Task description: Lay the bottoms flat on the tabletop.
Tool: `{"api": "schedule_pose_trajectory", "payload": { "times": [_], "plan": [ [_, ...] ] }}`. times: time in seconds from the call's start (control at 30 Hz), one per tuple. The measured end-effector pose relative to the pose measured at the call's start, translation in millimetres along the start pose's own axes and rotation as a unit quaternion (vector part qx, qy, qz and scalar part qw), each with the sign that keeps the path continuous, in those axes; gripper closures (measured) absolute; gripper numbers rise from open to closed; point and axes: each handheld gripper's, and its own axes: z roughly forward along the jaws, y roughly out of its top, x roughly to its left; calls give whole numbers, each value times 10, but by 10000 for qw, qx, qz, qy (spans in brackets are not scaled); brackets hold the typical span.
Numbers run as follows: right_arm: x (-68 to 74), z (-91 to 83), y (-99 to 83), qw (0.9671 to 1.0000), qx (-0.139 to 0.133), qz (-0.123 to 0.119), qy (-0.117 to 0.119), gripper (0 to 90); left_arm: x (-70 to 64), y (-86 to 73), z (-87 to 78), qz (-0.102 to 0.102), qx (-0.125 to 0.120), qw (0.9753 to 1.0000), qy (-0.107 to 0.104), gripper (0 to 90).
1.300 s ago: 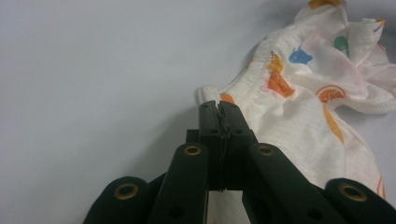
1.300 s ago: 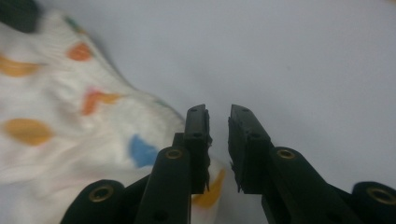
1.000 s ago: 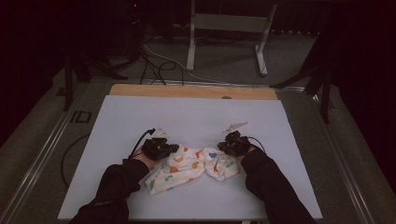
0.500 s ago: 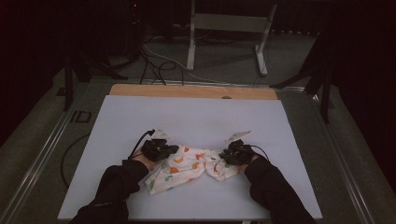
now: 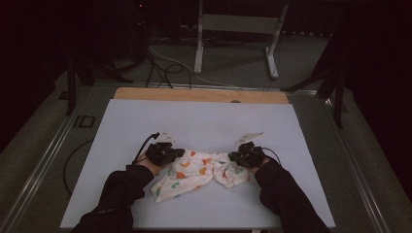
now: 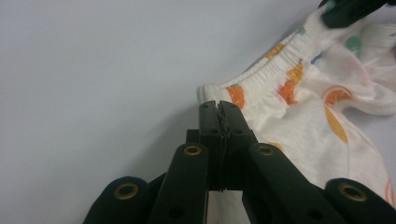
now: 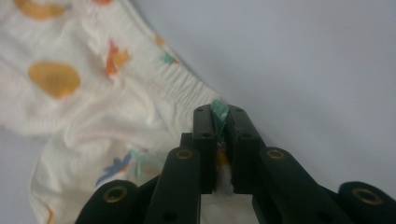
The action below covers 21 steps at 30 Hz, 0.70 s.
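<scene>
Presently the white tabletop carries one item: small printed shorts, lying near its front edge between the person's hands. Elastic waistband runs left to right, the long axis; legs point toward the person. Left gripper is pinched tight on one waistband end, right gripper clamps the other, cloth visible between its jaws. Judgement: both corners secured; middle is bunched, so pulling flat and any folding remain.
</scene>
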Motion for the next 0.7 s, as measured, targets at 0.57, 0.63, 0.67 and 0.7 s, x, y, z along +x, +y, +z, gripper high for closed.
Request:
{"api": "schedule_pose_trajectory", "payload": {
  "times": [0.57, 0.63, 0.67, 0.7],
  "plan": [
    [-285, -156, 438, 9963, -810, 164, -238, 831, 299, 407, 0, -55, -501, 9968, 623, 896],
    [-325, -122, 472, 9962, -799, 172, -291, 829, 322, 449, 12, -48, -531, 9963, 677, 896],
    [-325, -122, 472, 9962, -799, 172, -291, 829, 340, 472, 26, -35, -544, 9959, 717, 896],
    [-356, -97, 491, 9961, -796, 218, -308, 829, 357, 488, 38, -66, -558, 9957, 738, 896]
  ]
}}
